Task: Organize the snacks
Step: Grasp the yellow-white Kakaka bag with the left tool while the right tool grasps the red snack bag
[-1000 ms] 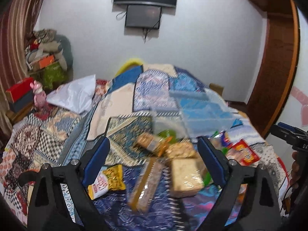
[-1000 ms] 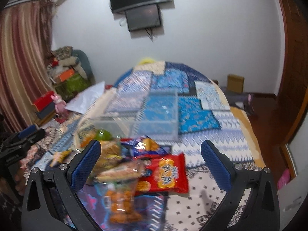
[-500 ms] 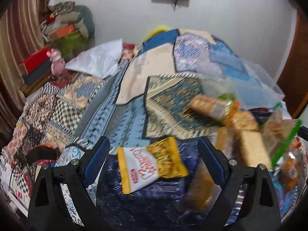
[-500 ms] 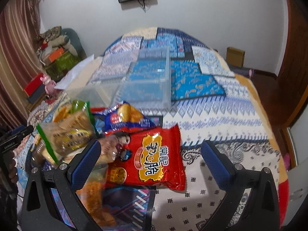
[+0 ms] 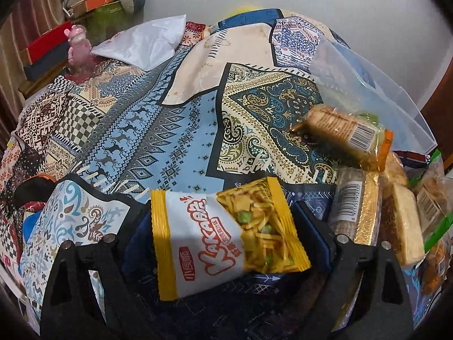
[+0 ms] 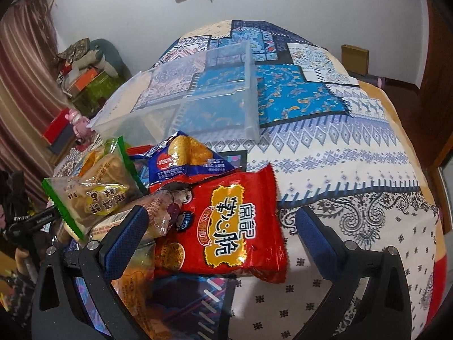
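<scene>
The snack packets are lying heaped on the bed [image 6: 354,153] — the clear bin [image 6: 198,107] is sitting just beyond them. The chip bag [image 6: 235,223] is resting nearest, atop the pile's right edge; the cracker pack [image 6: 90,195] is leaning at left. Off left, the pea-snack pouch [image 5: 223,243] is lying apart — between the left gripper [image 5: 226,243] fingers.

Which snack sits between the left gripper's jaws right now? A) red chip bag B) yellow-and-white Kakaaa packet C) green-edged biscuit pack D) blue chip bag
B: in the left wrist view the yellow-and-white Kakaaa packet lies between the open jaws of the left gripper, not yet clamped.
</scene>
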`<state>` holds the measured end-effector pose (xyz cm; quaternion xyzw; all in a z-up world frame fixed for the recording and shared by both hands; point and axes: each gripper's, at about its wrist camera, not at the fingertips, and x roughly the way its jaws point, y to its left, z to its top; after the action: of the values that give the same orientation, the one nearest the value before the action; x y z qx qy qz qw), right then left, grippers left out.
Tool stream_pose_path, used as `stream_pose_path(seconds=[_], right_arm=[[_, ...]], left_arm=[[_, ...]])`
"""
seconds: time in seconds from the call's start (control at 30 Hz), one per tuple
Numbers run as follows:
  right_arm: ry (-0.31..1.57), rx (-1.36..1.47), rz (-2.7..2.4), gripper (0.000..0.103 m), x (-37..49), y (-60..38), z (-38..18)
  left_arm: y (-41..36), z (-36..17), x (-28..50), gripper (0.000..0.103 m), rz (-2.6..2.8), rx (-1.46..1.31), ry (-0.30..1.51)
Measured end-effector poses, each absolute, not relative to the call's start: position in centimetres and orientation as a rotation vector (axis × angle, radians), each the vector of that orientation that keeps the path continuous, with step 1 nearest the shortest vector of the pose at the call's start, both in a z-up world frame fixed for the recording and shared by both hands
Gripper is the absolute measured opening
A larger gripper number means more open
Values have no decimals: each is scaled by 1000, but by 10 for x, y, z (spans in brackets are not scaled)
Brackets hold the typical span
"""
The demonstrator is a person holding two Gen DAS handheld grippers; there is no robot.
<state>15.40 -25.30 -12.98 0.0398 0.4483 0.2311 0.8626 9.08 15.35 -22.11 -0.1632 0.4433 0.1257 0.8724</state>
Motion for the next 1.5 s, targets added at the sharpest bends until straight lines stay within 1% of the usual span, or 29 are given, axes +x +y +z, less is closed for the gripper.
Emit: stream_pose_path(seconds=[0.07, 0.13, 0.17, 0.23, 0.27, 0.3, 0.33, 0.43, 0.6, 0.7, 0.77, 0.8, 0.83, 0.87, 0.93, 1.03, 1.23, 1.5], right_arm=[[935, 77, 470, 103, 154, -256, -129], [928, 80, 463, 103, 155, -258, -127], [923, 84, 451, 102, 154, -261, -126], [916, 88, 426, 101, 154, -266, -125], [918, 97, 417, 100, 156, -269, -125], [925, 110, 412, 98, 158, -274, -126], [935, 114, 409, 93, 160, -275, -128], [982, 85, 422, 84, 164, -273, -138], [1009, 39, 493, 83, 164, -258, -150], [1017, 41, 561, 72, 161, -247, -153], [1012, 45, 575, 68, 160, -244, -153], [1007, 52, 576, 62, 159, -245, -153], [1003, 68, 581, 51, 159, -247, -151], [1000, 86, 584, 47, 159, -251, -149], [992, 130, 594, 30, 161, -260, -145], [970, 141, 600, 21, 157, -263, -138], [886, 67, 569, 16, 145, -264, -112], [796, 29, 532, 12, 145, -274, -82]], left_arm=[[153, -221, 89, 85, 259, -344, 917], [151, -218, 88, 76, 248, -333, 906], [149, -216, 88, 74, 245, -320, 901], [146, -213, 87, 65, 238, -303, 894], [145, -210, 86, 63, 229, -297, 890], [144, -209, 84, 61, 223, -295, 889], [143, -207, 83, 59, 216, -294, 888], [140, -202, 79, 58, 205, -292, 881], [137, -189, 73, 57, 201, -279, 851], [134, -180, 69, 57, 205, -264, 831], [133, -172, 67, 57, 206, -253, 814], [132, -169, 66, 57, 206, -249, 806], [131, -164, 65, 57, 205, -245, 796], [130, -160, 63, 57, 204, -241, 788], [128, -153, 62, 57, 200, -236, 772], [122, -140, 60, 57, 189, -229, 747], [104, -115, 63, 57, 149, -201, 697], [79, -83, 74, 57, 77, -173, 631]])
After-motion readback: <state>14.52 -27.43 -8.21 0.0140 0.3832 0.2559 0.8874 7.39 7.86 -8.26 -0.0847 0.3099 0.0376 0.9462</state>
